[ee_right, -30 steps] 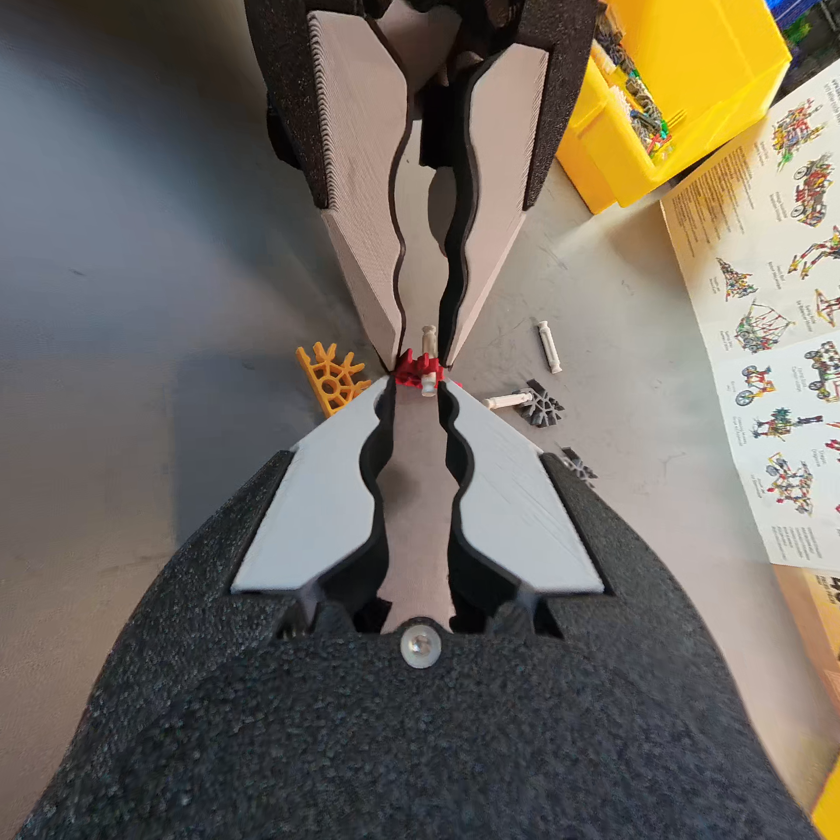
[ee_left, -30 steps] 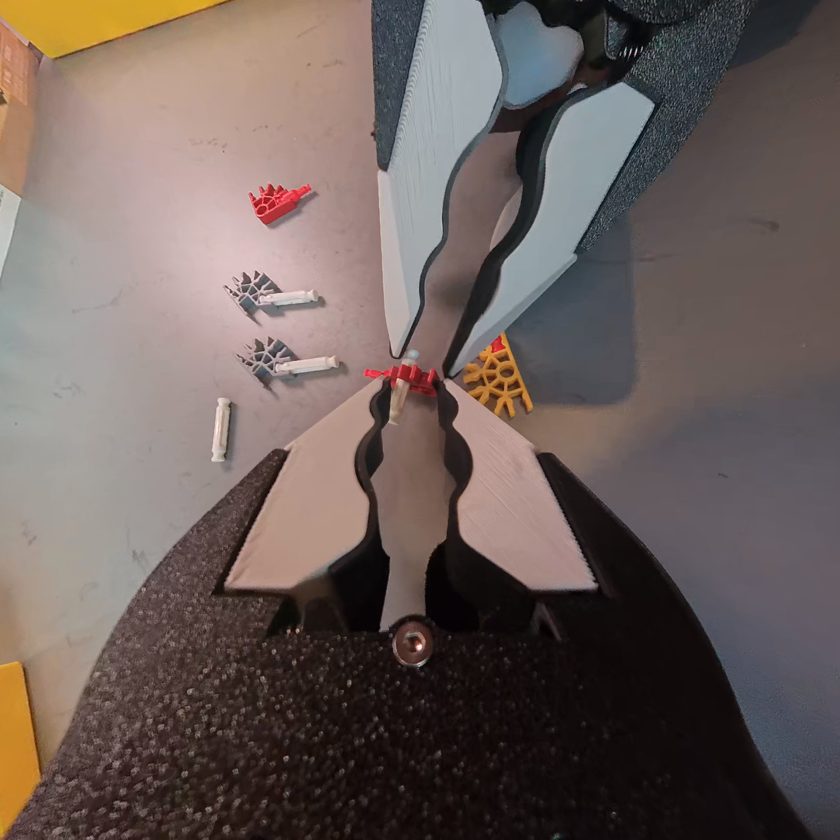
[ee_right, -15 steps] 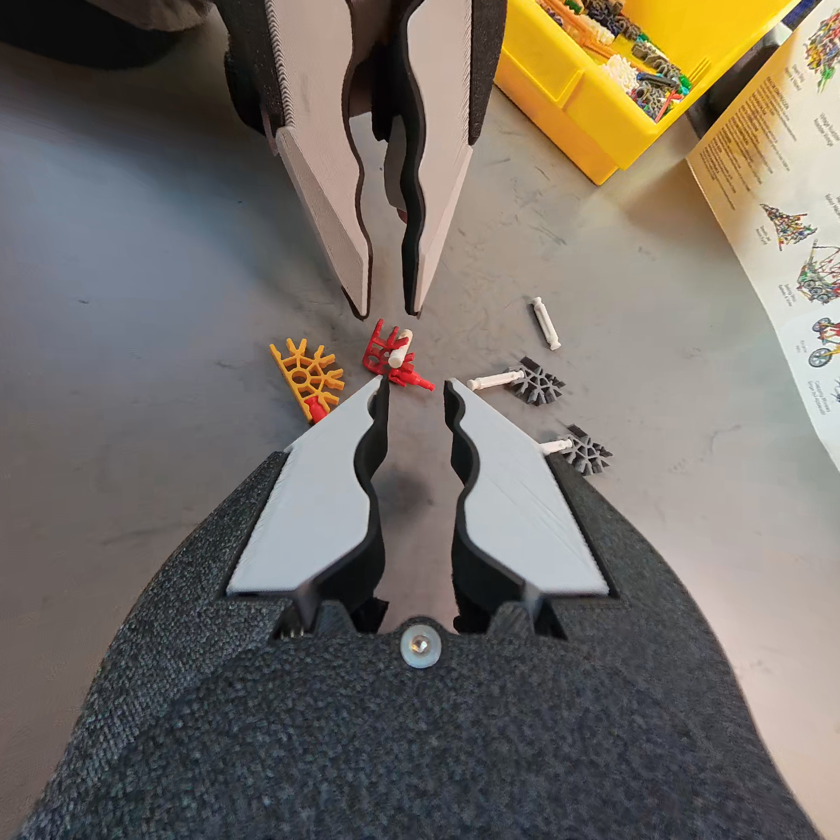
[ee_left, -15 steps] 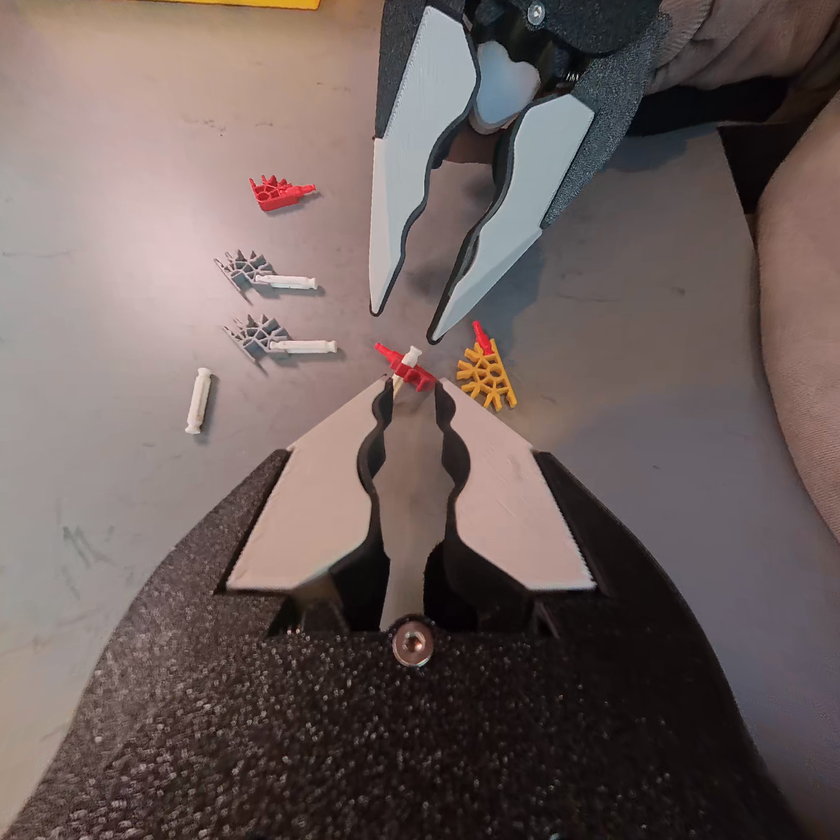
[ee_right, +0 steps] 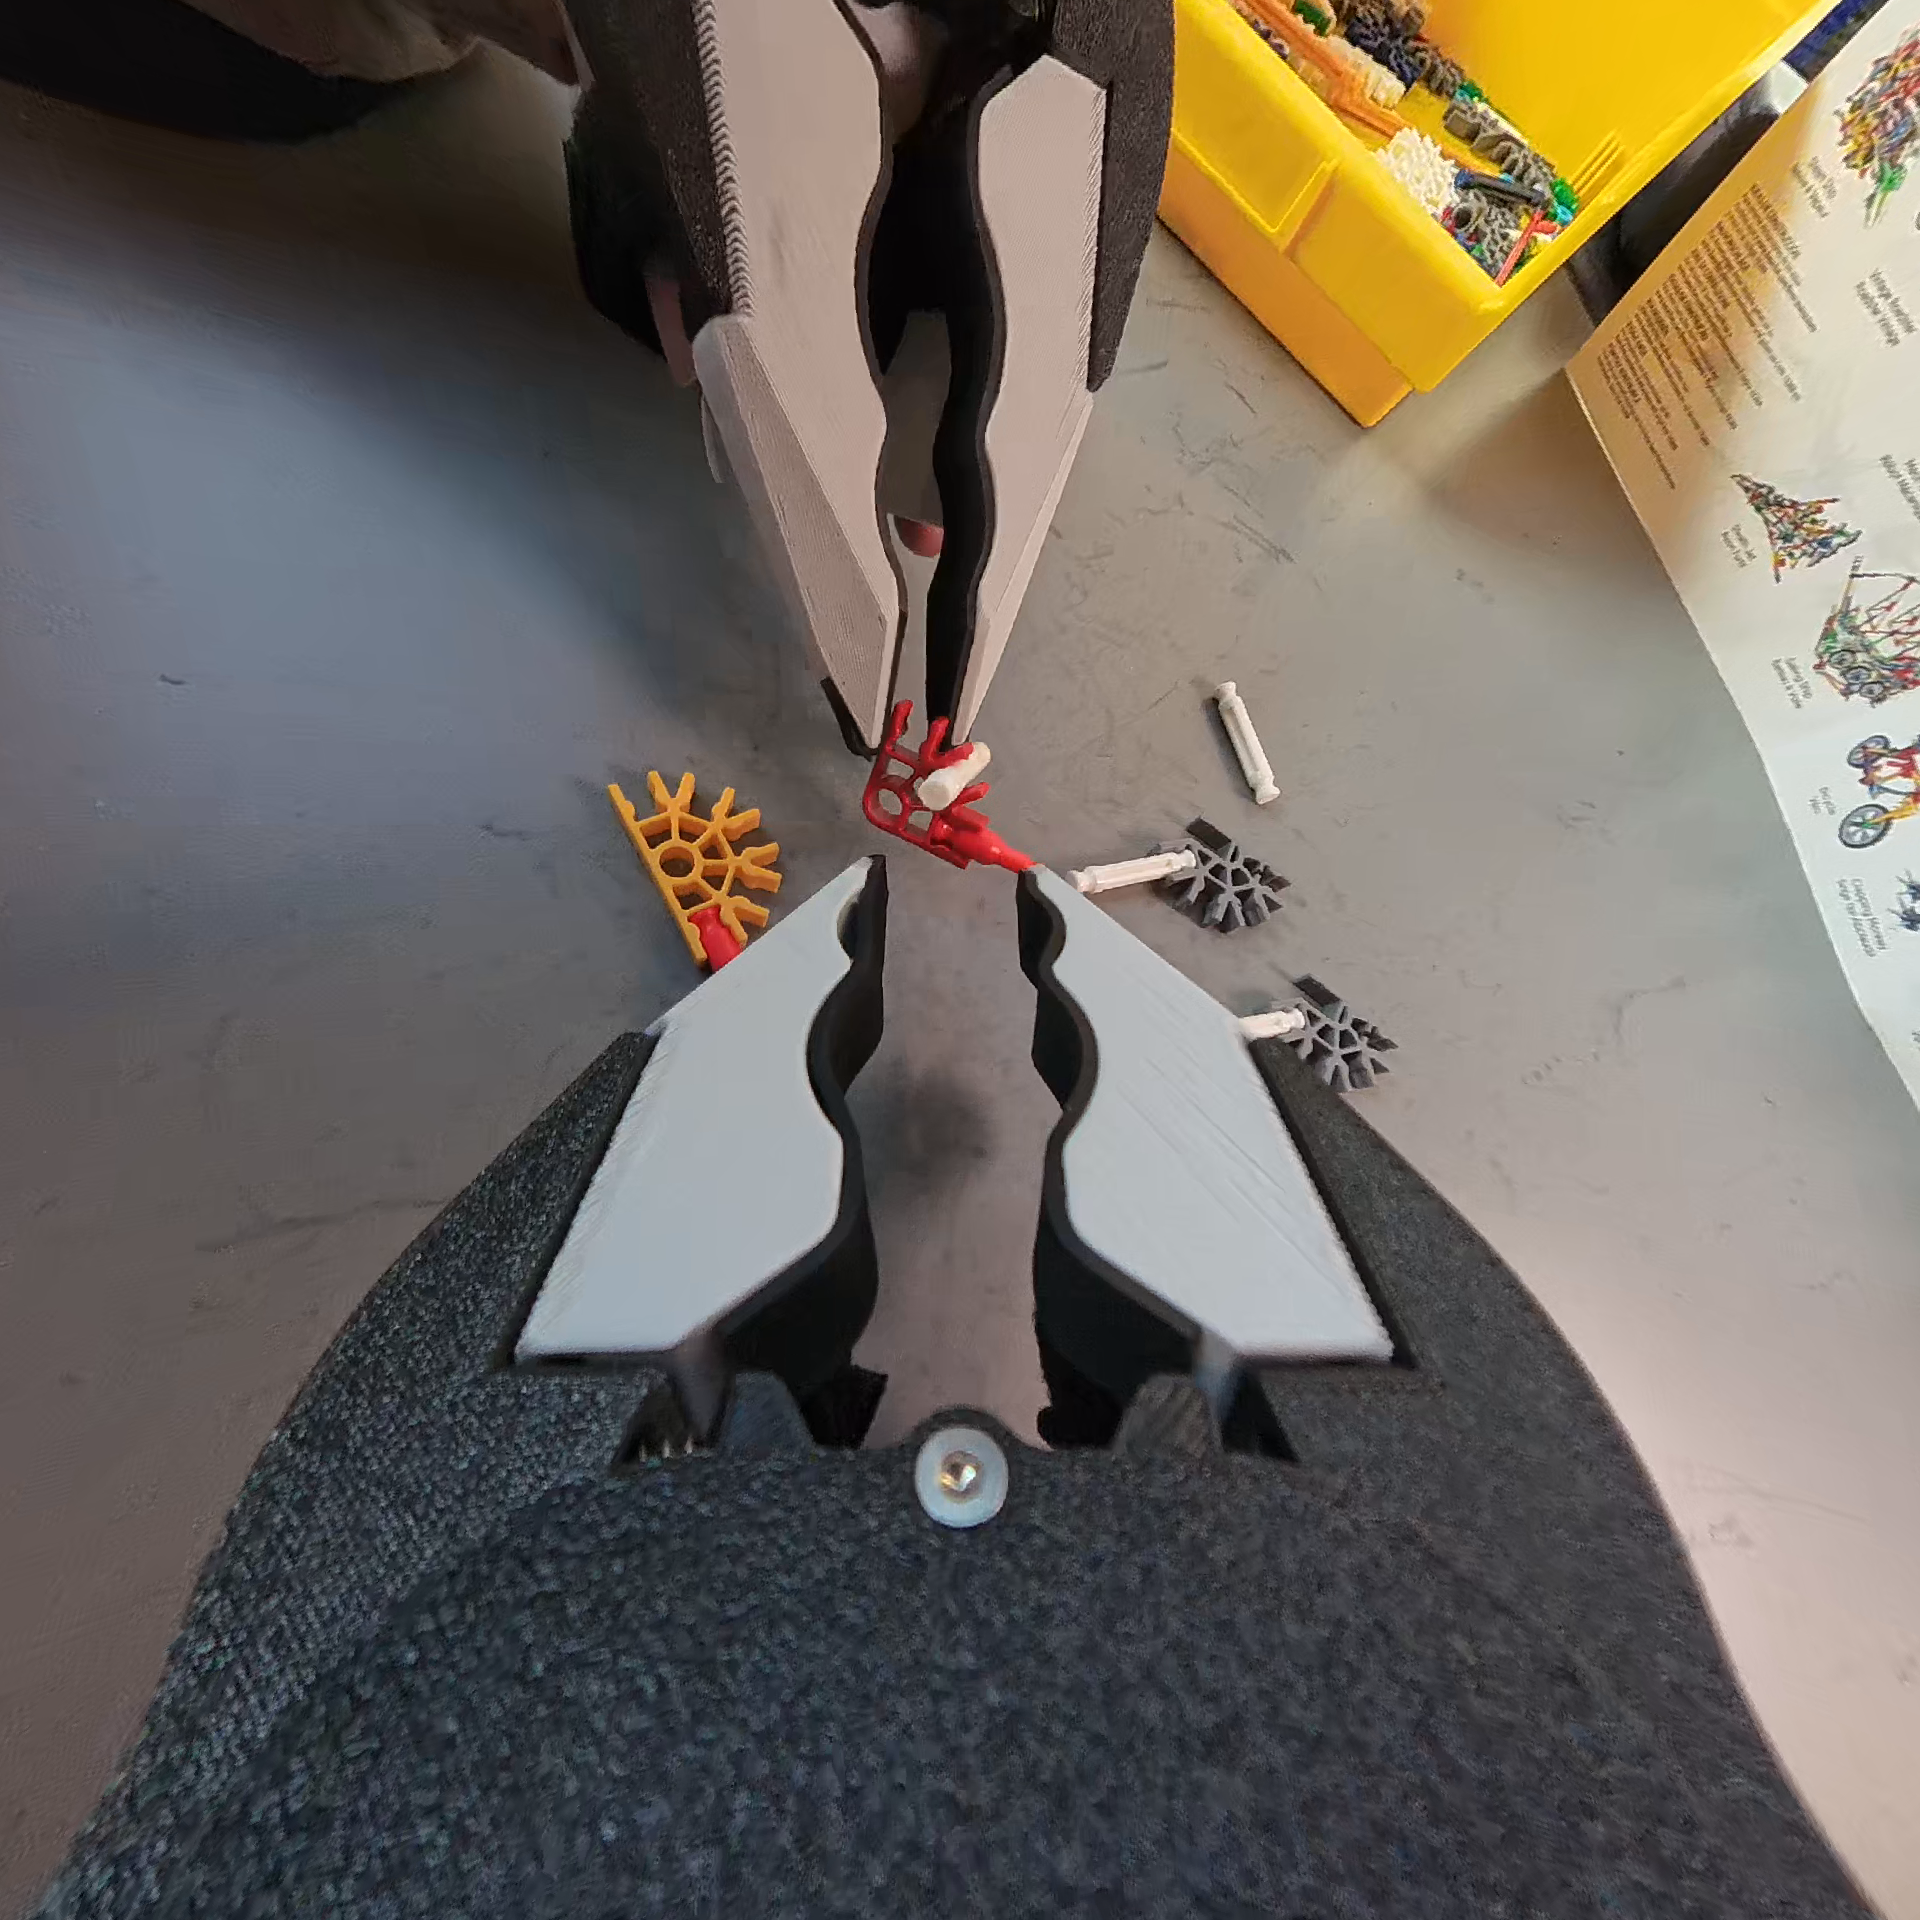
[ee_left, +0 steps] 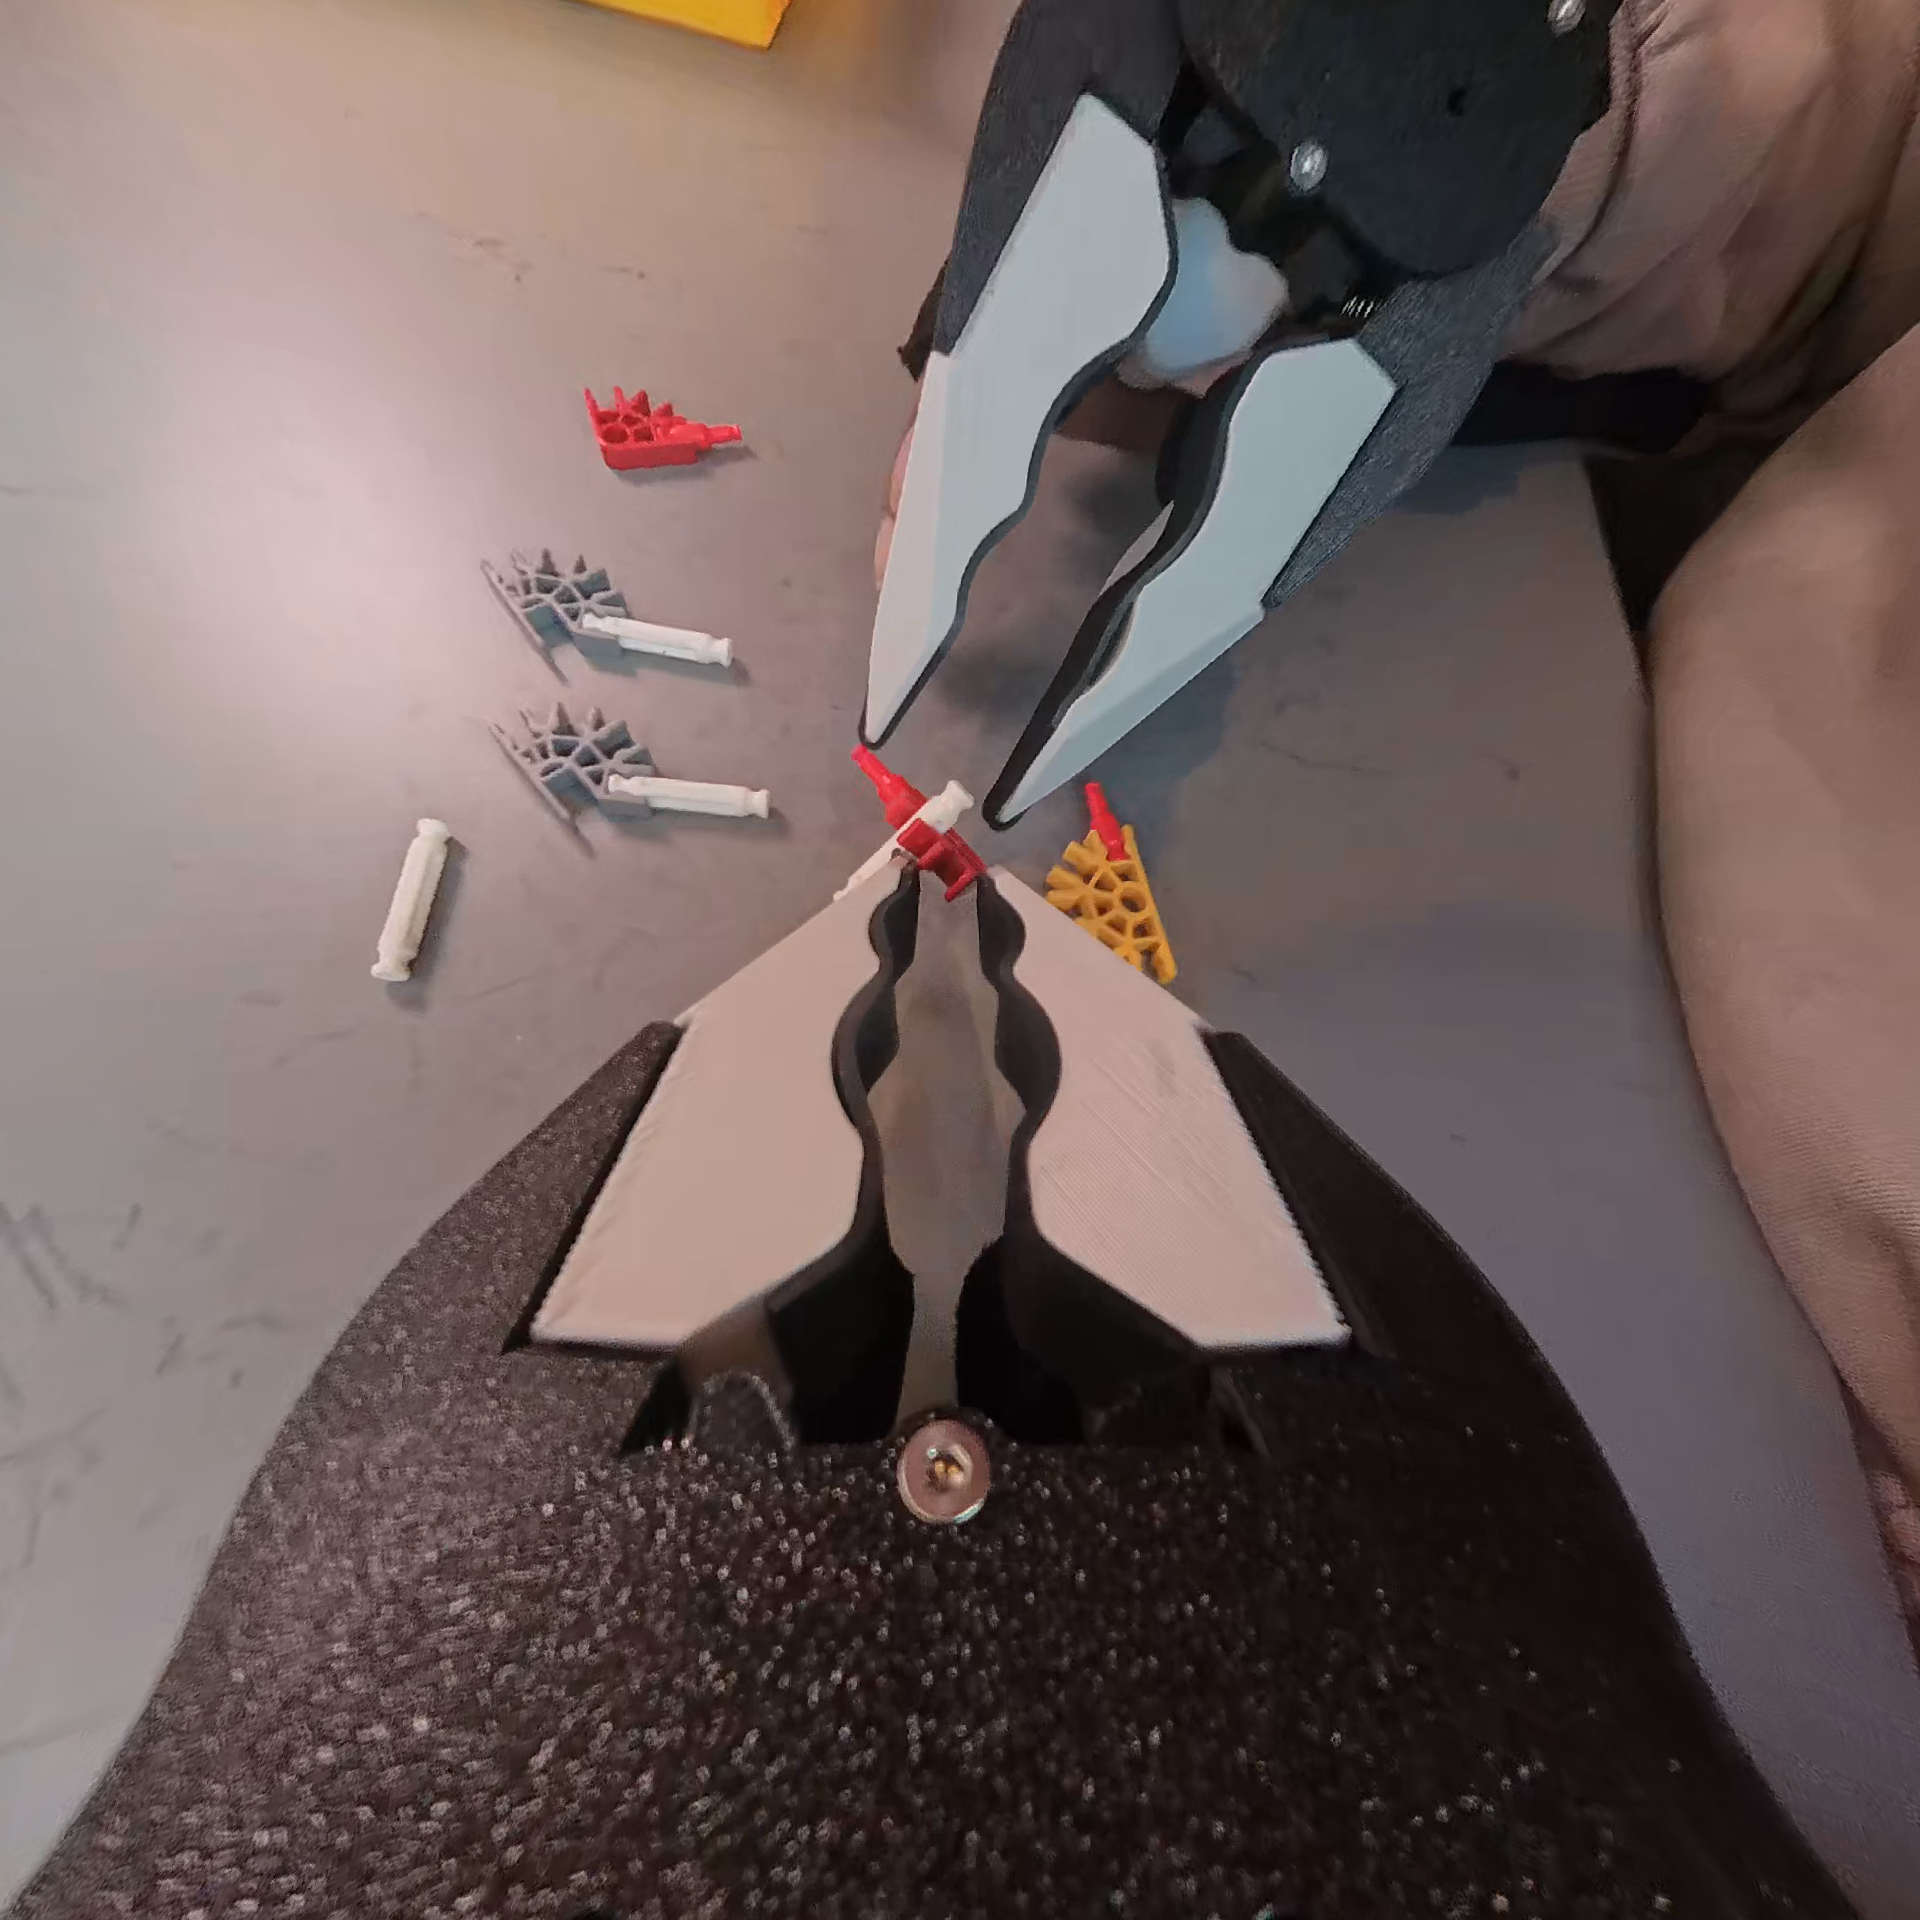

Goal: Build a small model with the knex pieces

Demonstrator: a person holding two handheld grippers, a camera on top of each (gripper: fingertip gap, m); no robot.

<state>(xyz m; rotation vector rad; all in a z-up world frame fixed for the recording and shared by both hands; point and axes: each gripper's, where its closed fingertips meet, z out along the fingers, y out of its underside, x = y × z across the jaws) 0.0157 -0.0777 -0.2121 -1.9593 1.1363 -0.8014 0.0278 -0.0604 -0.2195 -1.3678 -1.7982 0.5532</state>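
The left gripper (ee_left: 943,883) has its two grey fingers pressed nearly together, pinching a red connector (ee_left: 933,837) at their tips near the centre of the left wrist frame. A short white rod (ee_left: 943,808) and a small red rod (ee_left: 881,779) are clipped into that connector. In the right wrist frame the same red connector (ee_right: 914,795) hangs from the tips of the left gripper (ee_right: 920,732), which comes down from the top centre; how much of the piece sits between the pads is hard to judge from that angle.

The right gripper (ee_right: 951,883) has its fingers spread with clear table showing between them, holding nothing. Its right fingertip lies just beside the end of the red rod (ee_right: 992,850), perhaps touching it. In the left wrist frame the right gripper (ee_left: 935,774) reaches in from the upper right, tips apart and close above the held piece.

On the grey table (ee_right: 312,520), left of centre in the right wrist frame, lies a yellow connector (ee_right: 696,857) with a red stub in it. To the right lie two grey connectors, each with a white rod plugged in (ee_right: 1210,883) (ee_right: 1335,1034), and a loose white rod (ee_right: 1244,741) above them. A yellow bin (ee_right: 1351,260) full of mixed pieces sits at upper right, with a printed sheet (ee_right: 1787,520) along the right edge. In the left wrist frame a second red connector (ee_left: 649,431) lies alone at upper left.
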